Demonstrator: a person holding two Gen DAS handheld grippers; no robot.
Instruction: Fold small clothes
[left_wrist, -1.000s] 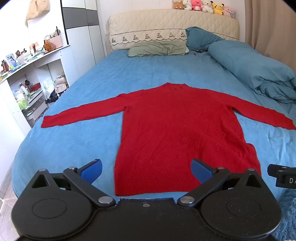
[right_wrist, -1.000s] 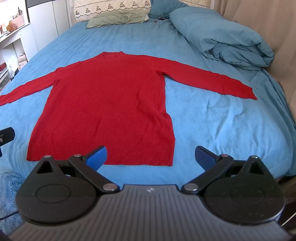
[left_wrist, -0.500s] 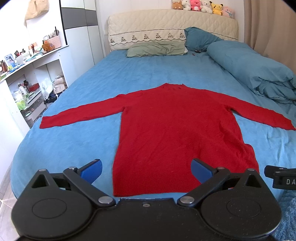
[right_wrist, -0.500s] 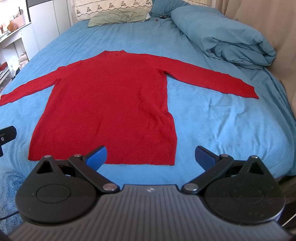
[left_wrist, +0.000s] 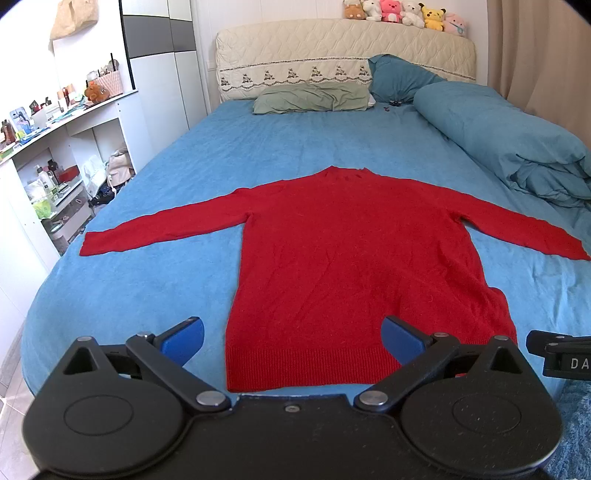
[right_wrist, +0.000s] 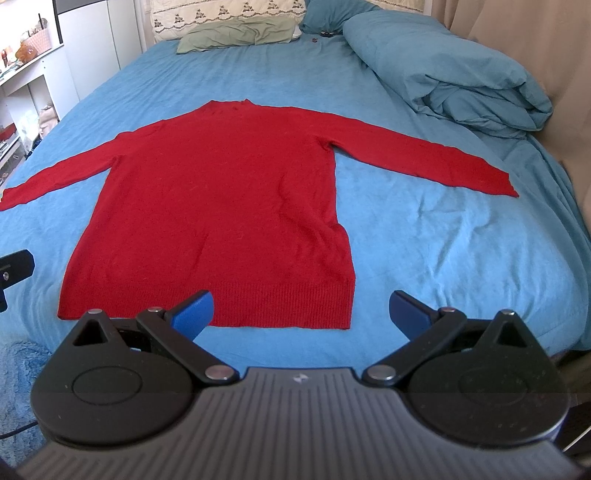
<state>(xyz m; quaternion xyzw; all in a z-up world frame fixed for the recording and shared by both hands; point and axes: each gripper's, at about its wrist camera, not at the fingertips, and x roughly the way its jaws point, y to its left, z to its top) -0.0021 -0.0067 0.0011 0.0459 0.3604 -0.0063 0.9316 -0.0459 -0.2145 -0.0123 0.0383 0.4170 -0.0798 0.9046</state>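
A red long-sleeved sweater (left_wrist: 351, 258) lies flat on the blue bed sheet (left_wrist: 147, 280), sleeves spread out, hem toward me. It also shows in the right wrist view (right_wrist: 221, 206). My left gripper (left_wrist: 293, 339) is open and empty, hovering above the hem near its left corner. My right gripper (right_wrist: 301, 312) is open and empty, above the hem near its right corner. The right gripper's body shows at the right edge of the left wrist view (left_wrist: 561, 356).
A bunched blue duvet (left_wrist: 517, 147) lies along the bed's right side. Pillows (left_wrist: 314, 98) and a cream headboard (left_wrist: 343, 48) with plush toys are at the far end. White shelves (left_wrist: 55, 155) with clutter stand left of the bed. A curtain (right_wrist: 535, 44) hangs at right.
Both grippers have drifted slightly; the sweater sits a little lower and nearer in the right view. The sweater has not moved and both jaws stay open.
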